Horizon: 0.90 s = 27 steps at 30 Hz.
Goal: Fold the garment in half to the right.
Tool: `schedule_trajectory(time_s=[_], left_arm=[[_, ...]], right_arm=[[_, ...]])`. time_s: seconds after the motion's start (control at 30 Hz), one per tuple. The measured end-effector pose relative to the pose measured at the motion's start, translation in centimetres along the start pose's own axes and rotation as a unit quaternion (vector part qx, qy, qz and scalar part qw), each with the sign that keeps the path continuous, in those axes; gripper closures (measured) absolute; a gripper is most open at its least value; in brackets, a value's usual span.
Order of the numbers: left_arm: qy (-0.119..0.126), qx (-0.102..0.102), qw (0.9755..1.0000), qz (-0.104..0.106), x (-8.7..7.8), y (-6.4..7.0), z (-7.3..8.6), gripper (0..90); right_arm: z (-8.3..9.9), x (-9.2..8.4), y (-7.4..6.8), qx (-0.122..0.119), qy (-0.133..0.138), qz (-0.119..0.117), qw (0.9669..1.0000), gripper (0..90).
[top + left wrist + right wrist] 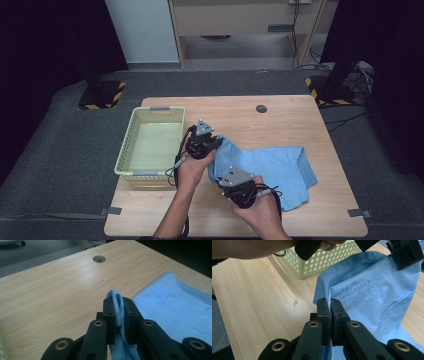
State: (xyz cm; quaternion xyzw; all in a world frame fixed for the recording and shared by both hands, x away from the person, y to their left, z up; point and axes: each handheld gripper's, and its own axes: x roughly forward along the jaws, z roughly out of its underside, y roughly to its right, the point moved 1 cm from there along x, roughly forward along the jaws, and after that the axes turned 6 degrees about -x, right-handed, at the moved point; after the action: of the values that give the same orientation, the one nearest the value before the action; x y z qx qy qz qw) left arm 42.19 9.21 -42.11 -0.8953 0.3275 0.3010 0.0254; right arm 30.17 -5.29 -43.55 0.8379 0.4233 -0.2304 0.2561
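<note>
A light blue cloth garment (280, 167) lies crumpled on the wooden table (280, 117), its left edge lifted. My left gripper (216, 142) is shut on an upper corner of that edge; in the left gripper view the blue cloth (117, 301) pokes up between the closed jaws of the left gripper (119, 305). My right gripper (226, 176) is shut on the edge lower down, nearer the person. In the right gripper view the right gripper (330, 304) pinches the stitched cloth (372, 297), which hangs taut up to the left gripper (405, 252).
A pale yellow-green perforated basket (150, 145) stands on the table's left part, close to the left hand (192, 170). A round cable hole (261, 108) sits near the far edge. Grey carpet surrounds the table.
</note>
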Motion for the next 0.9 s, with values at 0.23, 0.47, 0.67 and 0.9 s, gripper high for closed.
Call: schedule_trajectory(time_s=[0.23,0.47,0.67,0.9], left_arm=[[0.003,-0.005,1.0,-0.003,-1.1,-0.1,0.2,82.6],[0.005,-0.005,0.9999,-0.008,-2.0,-0.3,0.3,82.6],[0.004,-0.003,0.9999,-0.009,-2.5,-0.3,0.2,82.6],[0.006,-0.006,0.9999,-0.015,-3.1,-0.9,0.2,82.5]], right_arm=[[-0.6,0.0,-0.8,-0.001,0.002,-0.003,1.0,87.7],[-1.4,-0.1,-1.4,-0.007,0.006,-0.004,1.0,87.7],[-1.6,0.0,-1.8,-0.007,0.008,-0.004,0.9999,87.7],[-2.3,0.4,-2.1,-0.007,0.011,-0.007,0.9999,87.7]])
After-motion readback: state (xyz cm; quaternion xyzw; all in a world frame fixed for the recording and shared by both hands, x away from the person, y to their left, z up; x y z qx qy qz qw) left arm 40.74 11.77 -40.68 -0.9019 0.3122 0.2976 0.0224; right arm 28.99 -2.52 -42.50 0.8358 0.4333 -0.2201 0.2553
